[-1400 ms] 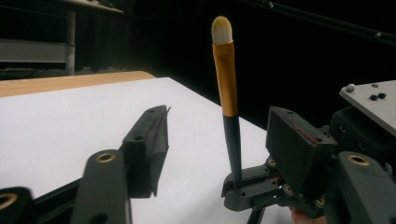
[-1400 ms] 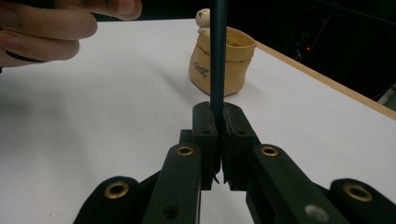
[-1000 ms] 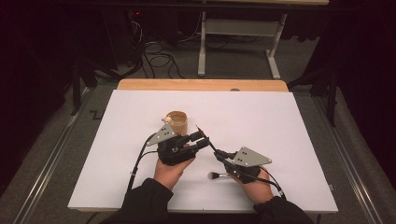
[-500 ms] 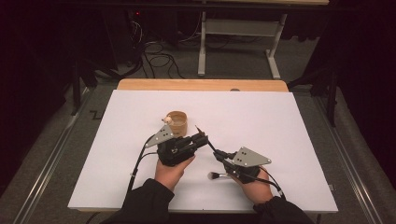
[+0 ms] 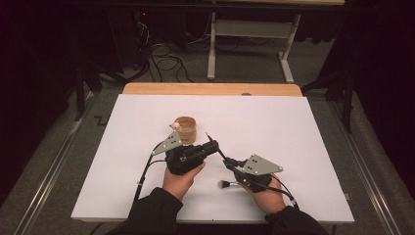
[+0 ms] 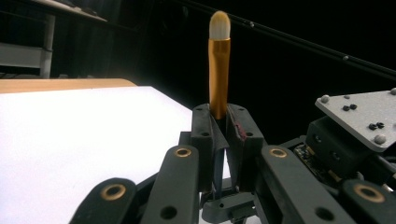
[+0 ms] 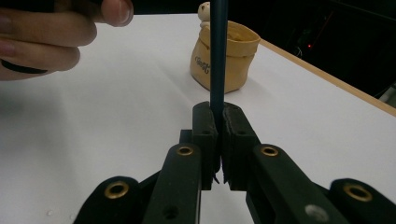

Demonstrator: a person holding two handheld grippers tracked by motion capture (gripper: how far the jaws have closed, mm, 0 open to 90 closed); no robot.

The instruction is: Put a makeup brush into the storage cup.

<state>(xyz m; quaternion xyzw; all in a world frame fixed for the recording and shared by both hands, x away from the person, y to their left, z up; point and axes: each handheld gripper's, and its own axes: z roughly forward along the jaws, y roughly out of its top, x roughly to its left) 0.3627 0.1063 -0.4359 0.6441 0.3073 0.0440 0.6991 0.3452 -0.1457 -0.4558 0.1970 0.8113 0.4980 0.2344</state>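
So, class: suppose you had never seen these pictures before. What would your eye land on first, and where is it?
Probably the makeup brush with a gold ferrule and pale tip, standing up from the shut left gripper, whose jaws have just been closing on it. Next, near the middle of the white table, a small tan pouch-shaped holder sits just beyond the grippers. The right gripper is shut on a dark slim handle.

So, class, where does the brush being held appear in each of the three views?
High view: the brush is a thin dark slanted line just below centre, lower right of the tan pot.
Left gripper view: upright at centre, gold ferrule, white tip on top.
Right gripper view: its dark handle stands upright at centre.
Shared landmark: the white tabletop.
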